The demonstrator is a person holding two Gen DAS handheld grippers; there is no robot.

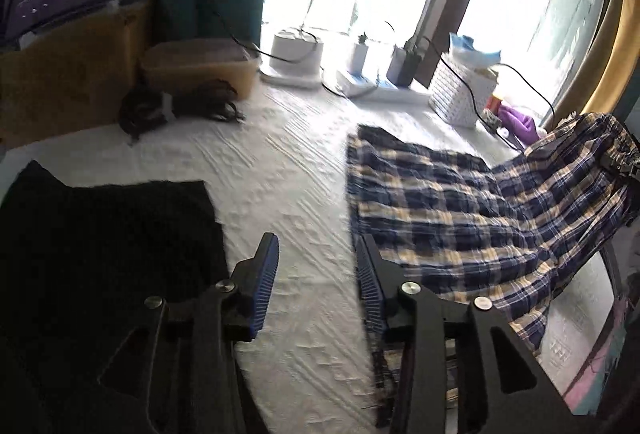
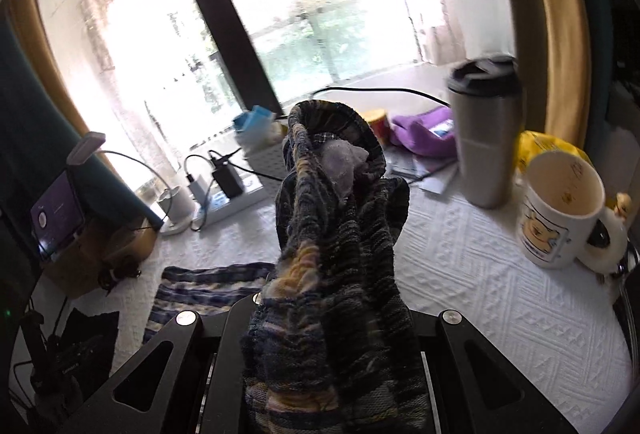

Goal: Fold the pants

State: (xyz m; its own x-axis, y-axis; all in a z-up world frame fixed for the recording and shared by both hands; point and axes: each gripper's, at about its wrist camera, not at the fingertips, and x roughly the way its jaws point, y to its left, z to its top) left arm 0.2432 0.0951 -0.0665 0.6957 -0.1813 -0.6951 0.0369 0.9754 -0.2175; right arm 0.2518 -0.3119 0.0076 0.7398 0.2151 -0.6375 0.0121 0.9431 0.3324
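Observation:
The plaid pants, navy, cream and yellow, lie on the white textured bedspread, their far right end lifted. My right gripper holds that raised waistband at the right edge of the left wrist view. In the right wrist view the bunched waistband fills the jaws and hides the fingertips. My left gripper is open and empty, low over the bedspread, its right finger at the pants' left edge.
A black garment lies left of my left gripper. A white basket, chargers and cables line the windowsill. A steel tumbler and a white mug stand on the right. Boxes stand at the back left.

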